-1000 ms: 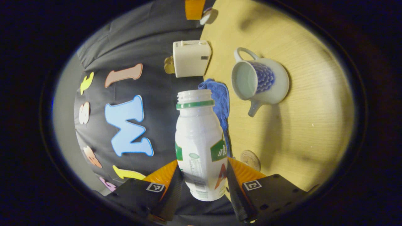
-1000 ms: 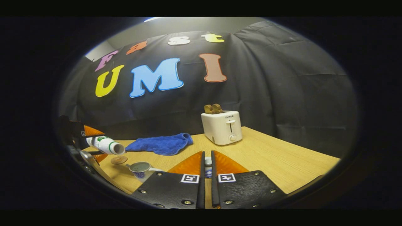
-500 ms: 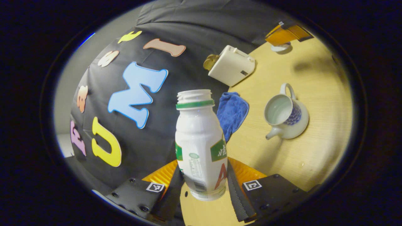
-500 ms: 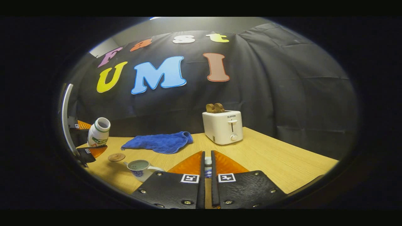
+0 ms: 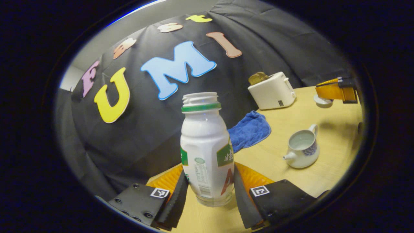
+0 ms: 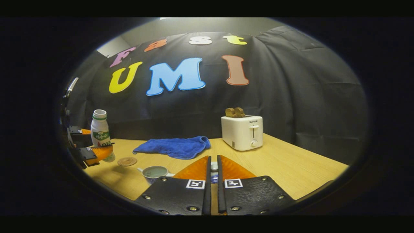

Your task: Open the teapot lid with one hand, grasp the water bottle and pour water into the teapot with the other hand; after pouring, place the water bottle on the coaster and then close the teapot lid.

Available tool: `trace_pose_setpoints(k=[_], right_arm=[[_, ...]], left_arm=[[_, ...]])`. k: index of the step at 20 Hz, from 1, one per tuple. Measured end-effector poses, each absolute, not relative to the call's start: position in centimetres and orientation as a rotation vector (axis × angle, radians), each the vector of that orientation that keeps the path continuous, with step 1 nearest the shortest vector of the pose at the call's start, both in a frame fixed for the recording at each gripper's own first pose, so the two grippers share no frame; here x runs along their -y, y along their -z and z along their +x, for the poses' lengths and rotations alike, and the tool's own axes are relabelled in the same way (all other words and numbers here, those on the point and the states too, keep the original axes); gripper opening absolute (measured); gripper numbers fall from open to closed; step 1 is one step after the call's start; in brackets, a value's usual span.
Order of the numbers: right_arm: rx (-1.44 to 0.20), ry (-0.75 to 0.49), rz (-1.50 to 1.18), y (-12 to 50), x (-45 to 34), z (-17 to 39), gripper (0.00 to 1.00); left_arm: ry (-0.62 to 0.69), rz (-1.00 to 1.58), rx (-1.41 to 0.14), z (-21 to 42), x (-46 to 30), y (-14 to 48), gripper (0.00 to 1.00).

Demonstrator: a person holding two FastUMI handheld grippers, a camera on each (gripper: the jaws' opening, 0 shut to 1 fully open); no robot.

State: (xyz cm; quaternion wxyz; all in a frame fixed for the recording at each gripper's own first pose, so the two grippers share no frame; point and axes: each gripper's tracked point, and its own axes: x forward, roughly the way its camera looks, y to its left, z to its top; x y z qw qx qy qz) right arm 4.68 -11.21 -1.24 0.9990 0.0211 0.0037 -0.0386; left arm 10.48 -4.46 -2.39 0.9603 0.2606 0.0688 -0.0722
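Since the preceding frames the water bottle (image 5: 207,152) has swung from tipped toward the teapot (image 5: 302,150) back to upright, so pouring appears finished; placement on the coaster (image 6: 126,161) comes next. The left hand-held gripper (image 5: 210,197), at lower centre, is closed on the bottle's lower body, both fingers pressing. The right hand-held gripper (image 6: 213,181) is almost closed, pinching the teapot lid (image 6: 214,168) above the counter (image 6: 291,168).

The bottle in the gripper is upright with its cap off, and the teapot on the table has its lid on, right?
Not quite: the teapot is open, its lid off, as the left gripper view shows. The bottle, capless and upright, sits between the left gripper fingers.
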Motion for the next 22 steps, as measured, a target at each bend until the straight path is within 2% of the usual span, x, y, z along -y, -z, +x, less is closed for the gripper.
trace_pose_setpoints(k=[1, 4, 5, 7, 8, 9, 10, 12, 16, 18, 19, 22], right_arm=[[-0.008, 0.06, 0.039, 1.0, 10.3, 4.9, 0.07], [-0.005, 0.029, 0.008, 0.5, 8.1, 5.4, 0.08], [-0.009, 0.009, 0.01, 0.5, 7.0, 5.6, 0.08], [-0.024, -0.034, 0.015, 0.8, 4.8, 6.3, 0.08], [-0.029, -0.045, 0.011, 0.9, 4.1, 6.5, 0.08], [-0.032, -0.053, 0.007, 0.9, 3.6, 6.6, 0.07], [-0.033, -0.066, 0.003, 0.9, 2.9, 6.7, 0.08], [-0.034, -0.088, -0.003, 1.0, 1.9, 6.9, 0.08], [-0.049, -0.112, -0.023, 1.9, 0.4, 7.2, 0.08], [-0.061, -0.119, -0.035, 2.4, 0.0, 7.3, 0.08], [-0.066, -0.119, -0.04, 2.6, -0.1, 7.4, 0.08], [-0.073, -0.115, -0.047, 3.0, -0.1, 7.4, 0.08]], left_arm=[[0.147, 0.471, -0.133, 10.6, 4.3, 2.3, 0.76], [0.17, 0.344, -0.126, 11.0, 4.0, 2.3, 0.76], [0.182, 0.316, -0.125, 11.0, 3.9, 2.2, 0.79], [0.185, 0.291, -0.106, 11.5, 3.6, 1.6, 0.76], [0.183, 0.271, -0.091, 11.6, 3.6, 1.3, 0.82], [0.185, 0.248, -0.085, 11.8, 3.6, 1.2, 0.82], [0.19, 0.225, -0.09, 11.8, 3.7, 1.5, 0.76], [0.195, 0.193, -0.107, 11.7, 3.5, 2.1, 0.82], [0.18, 0.153, -0.12, 11.6, 2.3, 2.4, 0.82], [0.171, 0.14, -0.115, 11.4, 1.7, 2.2, 0.71], [0.169, 0.138, -0.113, 11.3, 1.5, 2.1, 0.76], [0.165, 0.127, -0.112, 11.2, 1.2, 2.1, 0.76]])
